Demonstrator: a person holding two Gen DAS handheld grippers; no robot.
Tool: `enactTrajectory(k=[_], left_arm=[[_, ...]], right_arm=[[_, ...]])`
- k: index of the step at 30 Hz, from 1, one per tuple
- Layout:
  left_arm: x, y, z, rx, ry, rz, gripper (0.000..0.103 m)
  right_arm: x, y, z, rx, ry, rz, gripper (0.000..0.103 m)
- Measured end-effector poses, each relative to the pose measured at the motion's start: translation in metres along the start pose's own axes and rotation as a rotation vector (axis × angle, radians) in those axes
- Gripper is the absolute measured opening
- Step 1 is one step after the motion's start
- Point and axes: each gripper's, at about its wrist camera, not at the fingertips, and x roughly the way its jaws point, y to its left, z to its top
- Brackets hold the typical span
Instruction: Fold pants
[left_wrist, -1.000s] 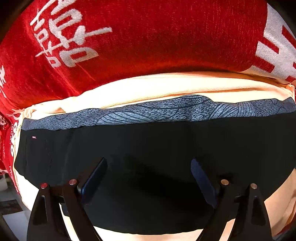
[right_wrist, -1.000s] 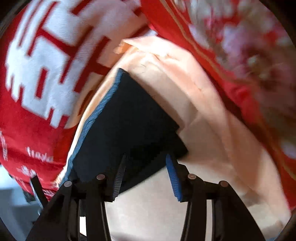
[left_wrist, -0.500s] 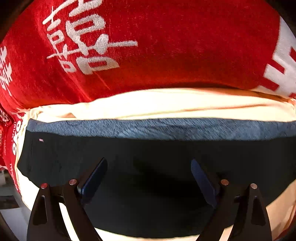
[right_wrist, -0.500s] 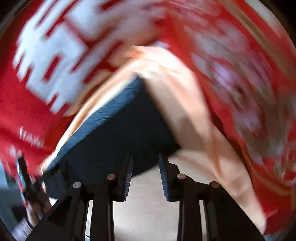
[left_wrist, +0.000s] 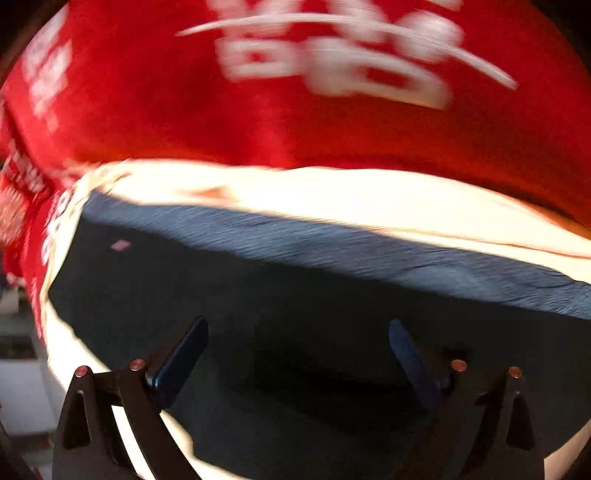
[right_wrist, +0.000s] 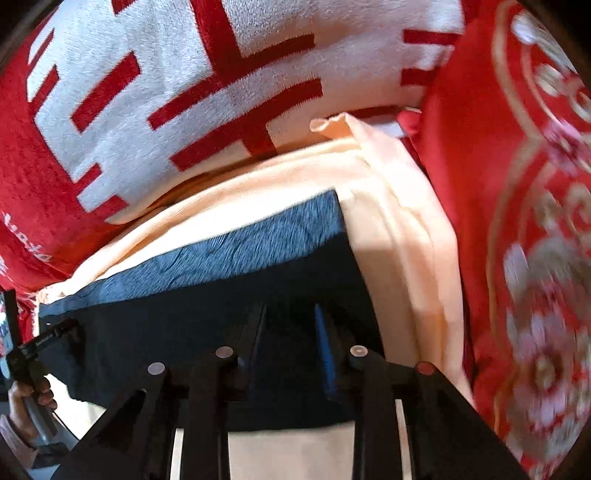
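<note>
Red blanket (left_wrist: 177, 110) with large white characters fills the upper part of both views, and a pale peach sheet (left_wrist: 332, 192) lies over it as the work surface. On this sheet lie the black pants (left_wrist: 295, 295), folded into a flat shape, with a grey-blue waistband (left_wrist: 332, 240) along the far edge.

In the left wrist view the left gripper (left_wrist: 297, 350) points steeply down over the middle of the pants. Its jaws stand very wide and are opening at this moment — nothing is between the pads, only the dark cloth below them. A small pale tag (left_wrist: 121, 245) sits on the pants at the centre left; its writing is too blurred to read.

In the right wrist view the right gripper (right_wrist: 290, 343) also points steeply down, above the right part of the pants near their right edge. Its jaws are narrow and closing; I cannot tell if the pads pinch any cloth, because the cloth between them is black and in shadow.

At the lower left of this view a hand (right_wrist: 27, 402) holds the handle of the other gripper. The white characters on the blanket are partly cut by the frame — I cannot read them.
</note>
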Motion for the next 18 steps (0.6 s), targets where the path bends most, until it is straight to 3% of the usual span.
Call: enactTrajectory(k=[4,9,14,18], left_arm=[[-0.010,0.039,-0.020,-0.014,0.000,0.023,0.099],[-0.017,0.073,-0.047,0.018,0.005,0.004,0.099],[-0.013,0.106,-0.054,0.084,-0.022,-0.022,0.099],[-0.005,0.147,-0.044,0.087,-0.037,-0.049,0.099]], right_arm=[[-0.010,0.018,-0.029,0.033,0.038,0.064,0.032],[-0.003,0.070,-0.070,0.023,0.093,0.135,0.036],[0.011,0.146,-0.108,-0.012,0.141,0.222,0.036],[0.033,0.218,-0.147,-0.002,0.178,0.346,0.039]])
